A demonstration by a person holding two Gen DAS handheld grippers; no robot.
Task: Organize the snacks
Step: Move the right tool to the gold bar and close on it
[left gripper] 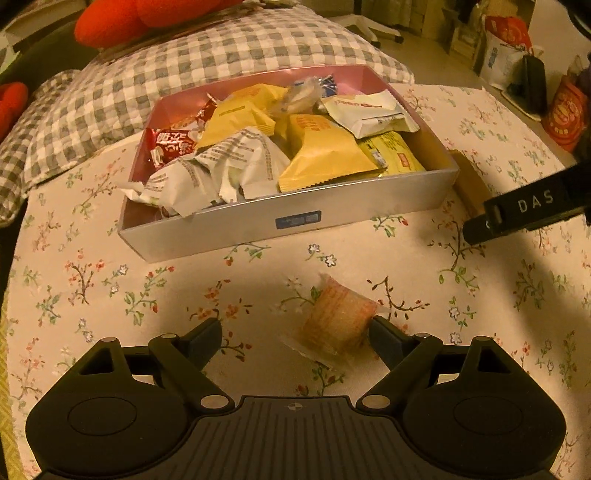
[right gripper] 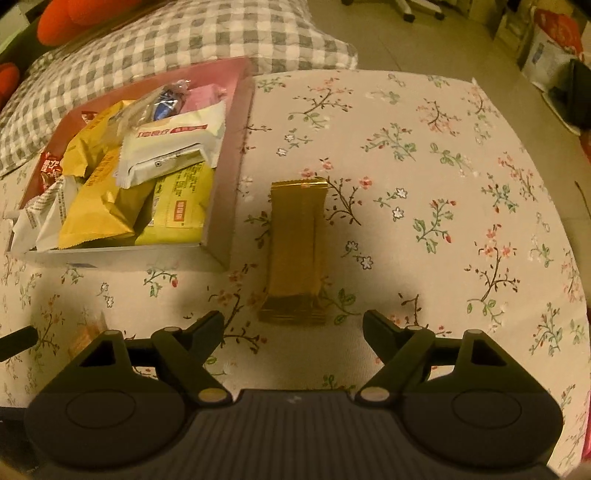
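Observation:
A shallow box (left gripper: pixel 258 225) with pink inside walls sits on the floral cloth and holds several yellow, white and red snack packets. It also shows in the right wrist view (right gripper: pixel 218 236). A small clear-wrapped orange snack (left gripper: pixel 336 321) lies on the cloth just in front of my left gripper (left gripper: pixel 295 334), which is open, its right fingertip (left gripper: pixel 384 332) touching the wrapper. A long gold-wrapped bar (right gripper: pixel 297 251) lies right of the box, just ahead of my open, empty right gripper (right gripper: pixel 293 326). The right gripper's finger (left gripper: pixel 524 210) shows at the right in the left wrist view.
A grey checked cushion (left gripper: pixel 166 70) lies behind the box. Red plush shapes (left gripper: pixel 110 22) sit at the far left. Bags (left gripper: pixel 506 48) stand on the floor at the far right. The table edge (right gripper: pixel 476 83) runs beyond the cloth.

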